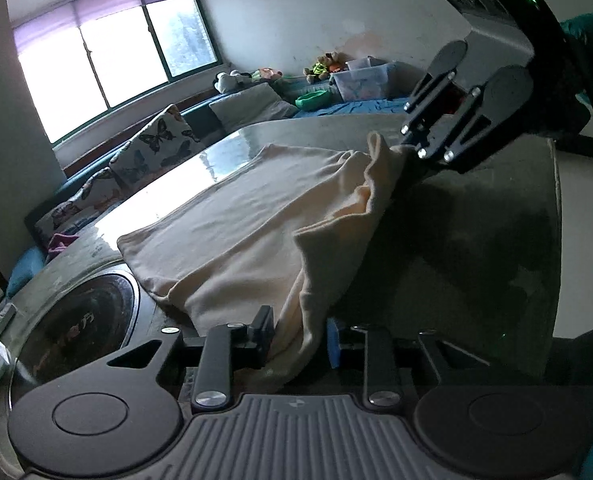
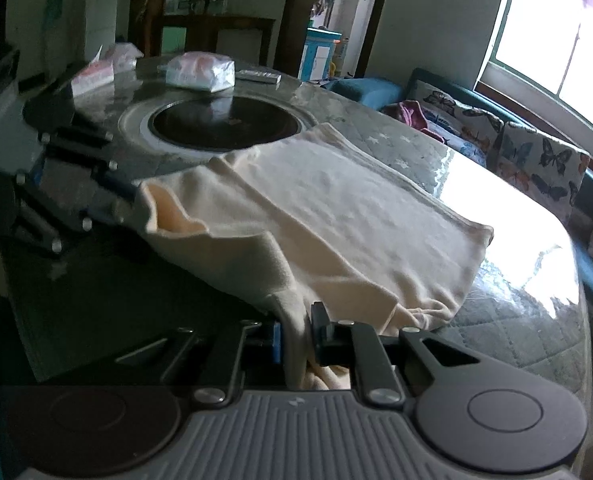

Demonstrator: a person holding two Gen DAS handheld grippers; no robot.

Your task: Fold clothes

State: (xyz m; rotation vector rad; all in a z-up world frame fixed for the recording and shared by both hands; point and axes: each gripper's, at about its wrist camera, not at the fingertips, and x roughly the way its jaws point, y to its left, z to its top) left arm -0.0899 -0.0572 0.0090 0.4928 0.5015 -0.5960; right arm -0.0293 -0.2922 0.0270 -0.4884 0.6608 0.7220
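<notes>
Left wrist view showed a large glass-topped table (image 1: 476,240) running ahead of both tongs, with a cream garment (image 1: 236,216) spread across it. The far part of the cloth lay flat on the glass, while the near edge was lifted off it, strung between the two tongs. That lifted edge suggested a fold was under way, the held side probably meant to be carried over the flat part.

The left gripper (image 1: 300,338) was pinching one gathered corner of the garment between its fingers, directly ahead of its camera. The right gripper (image 1: 410,144) stood farther off and to the right, pressed onto the opposite corner, so the edge sagged between them.

Right wrist view confirmed that hold: the right gripper (image 2: 296,332) had cloth bunched between its fingers, and the left gripper (image 2: 130,200) appeared blurred to its left, gripping the garment (image 2: 336,208) too.

Only the right wrist view showed the round dark inset (image 2: 224,120) whole, beyond the cloth, and a plastic packet (image 2: 200,72) behind it. Only the left wrist view showed the bed (image 1: 336,100) with toys beyond the table.
</notes>
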